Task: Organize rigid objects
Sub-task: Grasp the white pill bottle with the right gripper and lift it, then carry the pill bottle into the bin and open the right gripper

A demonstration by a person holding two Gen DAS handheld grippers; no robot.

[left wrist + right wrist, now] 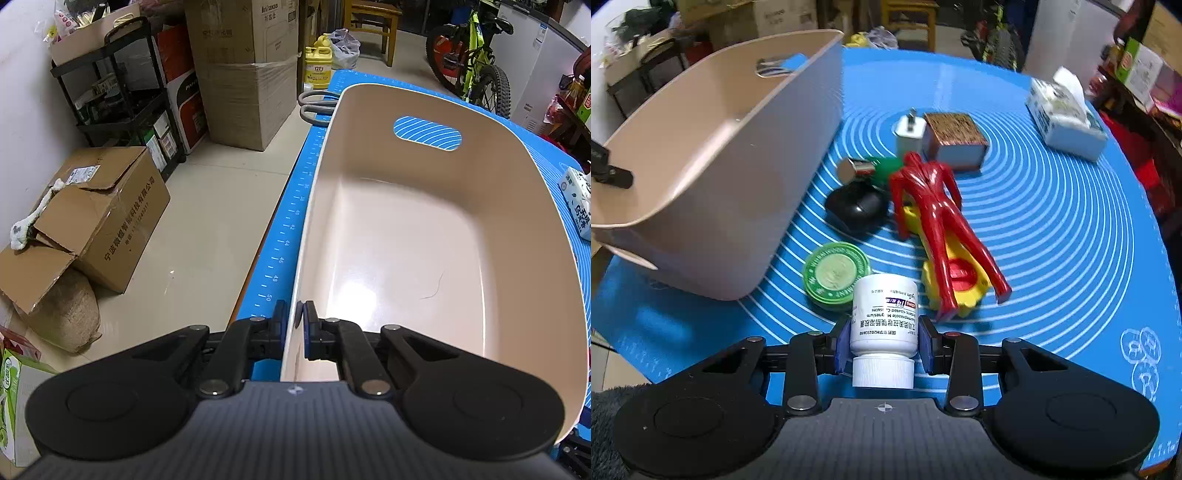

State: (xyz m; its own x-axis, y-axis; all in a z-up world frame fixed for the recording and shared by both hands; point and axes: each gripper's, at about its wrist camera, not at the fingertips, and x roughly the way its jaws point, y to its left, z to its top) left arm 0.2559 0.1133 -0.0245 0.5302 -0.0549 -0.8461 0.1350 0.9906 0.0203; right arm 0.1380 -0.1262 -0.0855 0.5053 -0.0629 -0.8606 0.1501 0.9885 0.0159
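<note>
My left gripper point(295, 314) is shut on the near rim of the beige plastic bin point(406, 229), one finger inside and one outside; the bin is empty. The bin also shows at the left of the right wrist view point(738, 155), where part of the left gripper grips its rim point(609, 173). My right gripper point(884, 341) is shut on a white medicine bottle point(884, 321), cap toward the camera. On the blue mat point(1052, 229) lie a green round tin point(834, 277), a red figure point(938, 206) on a yellow toy point(960, 280), a black mouse point(855, 210), a metal cylinder point(855, 170), a white charger point(910, 133) and a wood-topped box point(955, 142).
A tissue pack point(1067, 114) lies at the mat's far right, also seen in the left wrist view point(576, 203). Grey scissor handles point(314, 107) lie beyond the bin. Cardboard boxes point(103, 218), a black shelf point(122, 96) and a bicycle point(472, 62) stand on the floor around the table.
</note>
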